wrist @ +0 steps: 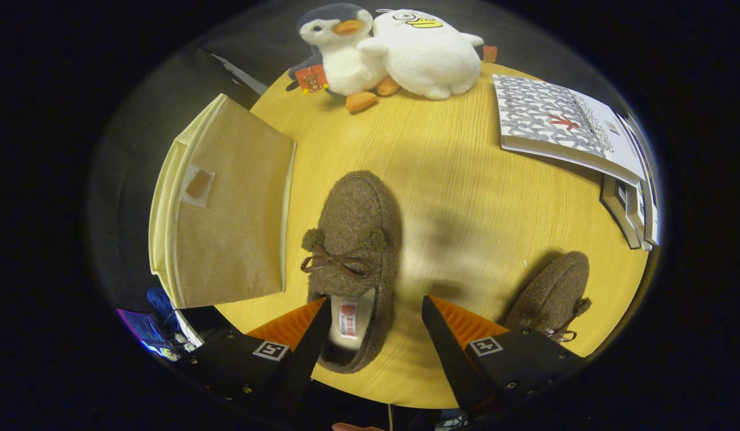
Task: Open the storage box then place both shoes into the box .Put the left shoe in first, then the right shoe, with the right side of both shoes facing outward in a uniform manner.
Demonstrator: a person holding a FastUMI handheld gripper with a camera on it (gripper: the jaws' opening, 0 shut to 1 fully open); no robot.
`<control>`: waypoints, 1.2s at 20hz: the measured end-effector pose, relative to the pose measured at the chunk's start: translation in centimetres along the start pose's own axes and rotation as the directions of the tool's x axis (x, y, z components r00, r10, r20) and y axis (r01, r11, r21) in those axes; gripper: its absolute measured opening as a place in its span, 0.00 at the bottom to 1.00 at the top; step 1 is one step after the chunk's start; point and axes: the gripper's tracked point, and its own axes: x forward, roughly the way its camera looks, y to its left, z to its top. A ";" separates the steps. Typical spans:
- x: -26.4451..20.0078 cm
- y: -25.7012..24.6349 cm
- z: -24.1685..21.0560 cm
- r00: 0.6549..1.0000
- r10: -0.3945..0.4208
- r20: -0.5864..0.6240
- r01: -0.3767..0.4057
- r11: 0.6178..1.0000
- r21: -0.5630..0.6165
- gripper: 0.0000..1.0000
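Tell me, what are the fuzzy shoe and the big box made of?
The shoe between the open tongs looks like brown woolly felt: nubbly, matte, with pompoms and a thin bow. The box beside it seems woven beige fabric, linen-like, showing a fine weave. The table looks like light wood, possibly laminate.

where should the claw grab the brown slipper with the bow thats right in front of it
Grip the slipper across its heel collar, coming down from above. Its opening faces up between the open claw fingers, so one finger can slip inside and the other press the outer wall.
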 end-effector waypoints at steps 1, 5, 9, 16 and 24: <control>0.5 0.0 0.1 1.000 -0.002 -0.007 0.002 1.000 -0.004 0.93; 2.1 0.3 0.3 1.000 -0.007 -0.029 0.007 1.000 -0.005 0.89; 2.6 -0.1 0.4 0.999 -0.009 -0.045 0.009 1.000 0.012 0.36; 0.7 0.2 -0.2 0.999 0.014 -0.038 -0.013 0.999 0.035 0.05; -8.6 3.9 2.1 0.994 0.095 0.056 -0.094 0.995 -0.015 0.05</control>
